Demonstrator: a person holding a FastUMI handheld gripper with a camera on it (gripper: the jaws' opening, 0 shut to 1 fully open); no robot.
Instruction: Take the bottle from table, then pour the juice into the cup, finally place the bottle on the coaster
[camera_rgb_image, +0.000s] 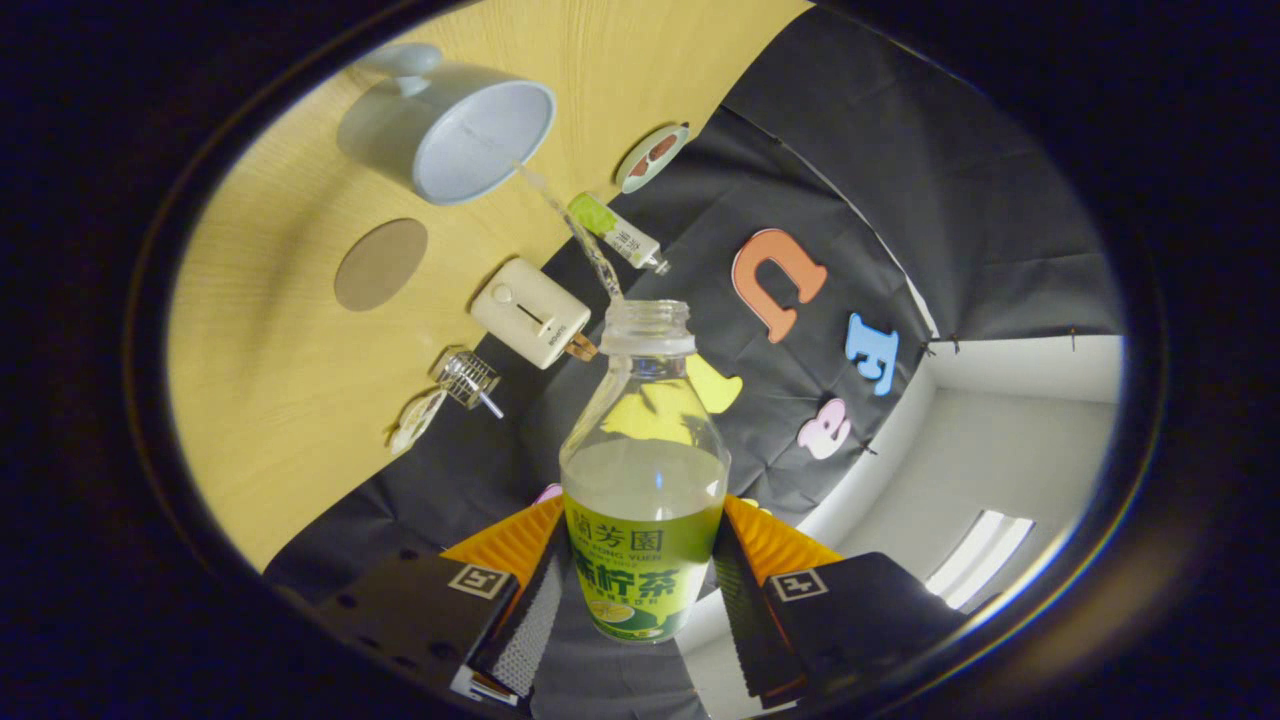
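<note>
Bottle (645, 470): clear plastic, cap off, green and yellow label on its lower half. It is sitting between the two fingers of the gripper (640, 575), which are closing on it from both sides at the label, so the gripper is grasping the bottle. The bottle is tilting towards the cup, its open mouth pointing that way. Pale, cloudy juice is filling roughly the lower half of the body.

Juice stream (575, 230): a thin line is running from the bottle's mouth across to the rim of the cup, reaching the near edge of the cup's opening.

Cup (450, 125): pale blue-grey, with a handle on the side away from the gripper. It is standing on the table (280, 380), beyond the fingers, its wide opening facing the camera.

Coaster (381, 263): a flat, round, brownish disc lying bare on the table, near the cup and apart from it.

Other items along the table's far edge, next to the dark cloth wall:
- a cream box (532, 312) with a small dial and slot on its face, lying nearest the bottle's neck;
- a small wire-coiled metal piece (468, 378) with a clear wrapper just beside it;
- a tube (618, 232) with a green end, lying close to the stream;
- a small round dish (652, 157) holding something brown, farther along the edge.

Table: light wood grain.
</note>
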